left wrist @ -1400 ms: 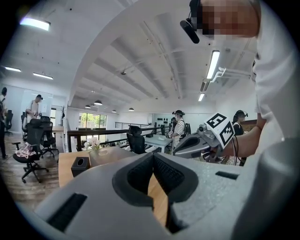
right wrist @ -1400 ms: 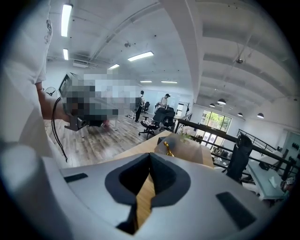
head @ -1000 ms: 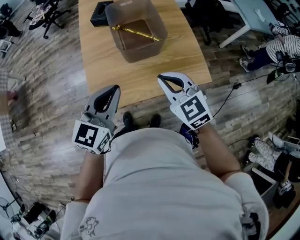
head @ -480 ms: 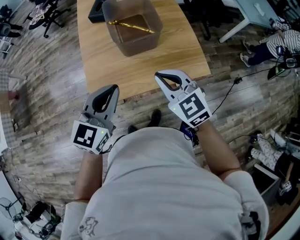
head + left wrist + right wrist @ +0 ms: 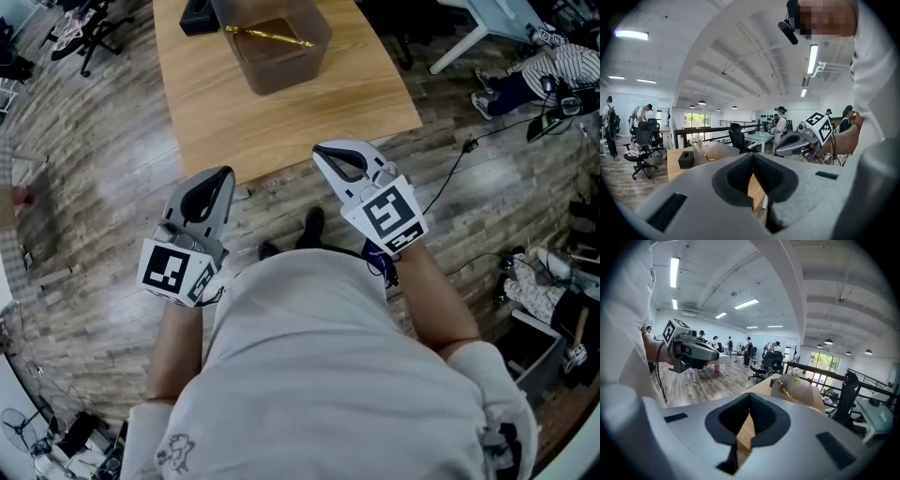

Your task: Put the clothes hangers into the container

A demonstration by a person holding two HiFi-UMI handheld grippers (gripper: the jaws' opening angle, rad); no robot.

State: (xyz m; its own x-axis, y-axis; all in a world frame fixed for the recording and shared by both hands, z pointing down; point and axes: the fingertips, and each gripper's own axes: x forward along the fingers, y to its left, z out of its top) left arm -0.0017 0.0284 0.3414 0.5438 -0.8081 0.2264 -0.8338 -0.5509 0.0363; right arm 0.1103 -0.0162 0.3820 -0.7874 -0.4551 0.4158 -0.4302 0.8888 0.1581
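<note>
A clear plastic container point(image 5: 305, 47) stands at the far end of the wooden table point(image 5: 281, 117), with a gold clothes hanger point(image 5: 267, 37) lying across its inside. Both grippers hang over the floor short of the table's near edge, well back from the container. My left gripper point(image 5: 225, 174) is shut with nothing in it, and my right gripper point(image 5: 324, 153) is shut and empty too. In the left gripper view the shut jaws point(image 5: 753, 158) face the container point(image 5: 712, 151). The right gripper view looks past its shut jaws point(image 5: 750, 398) to the container point(image 5: 799, 390) and hanger point(image 5: 785, 390).
A black box point(image 5: 199, 15) sits on the table beside the container. Office chairs point(image 5: 641, 145), desks and several people fill the room behind. A cable point(image 5: 450, 202) and bags point(image 5: 539, 291) lie on the wooden floor to the right.
The table and container have slid up and away in the head view as the person backs off. Both grippers stay shut and empty, now over the floor.
</note>
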